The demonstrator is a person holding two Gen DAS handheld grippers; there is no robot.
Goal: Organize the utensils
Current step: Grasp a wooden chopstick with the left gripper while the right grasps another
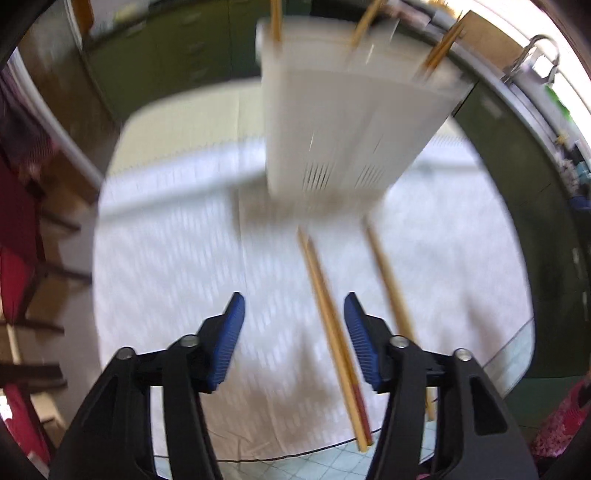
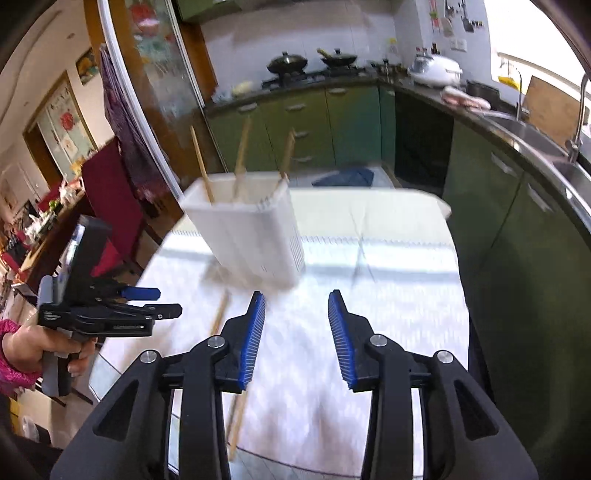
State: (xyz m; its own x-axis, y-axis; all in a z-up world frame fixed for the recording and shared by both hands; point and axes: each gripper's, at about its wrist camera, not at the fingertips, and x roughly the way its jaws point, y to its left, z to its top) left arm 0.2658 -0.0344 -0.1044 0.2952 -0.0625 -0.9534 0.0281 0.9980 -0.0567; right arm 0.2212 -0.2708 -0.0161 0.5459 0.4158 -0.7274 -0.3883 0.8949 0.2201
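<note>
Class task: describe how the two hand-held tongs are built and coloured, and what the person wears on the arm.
Both tongs, left and right, have black angular plastic frames, silver pivot bolts and ribbed blue pads. A pink patterned sleeve covers the arm.

You are looking at a utensil holder point(image 1: 351, 122) standing on the surface point(image 1: 184, 258), with chopsticks point(image 1: 364, 22) sticking up inside it. In front of it, a pair of chopsticks point(image 1: 332, 332) is lying flat on the surface, a single chopstick point(image 1: 391, 291) lying just to their right. Kitchen cabinets point(image 2: 314, 125) are standing behind the surface, a sink point(image 2: 517, 125) sitting off to the right.
</note>
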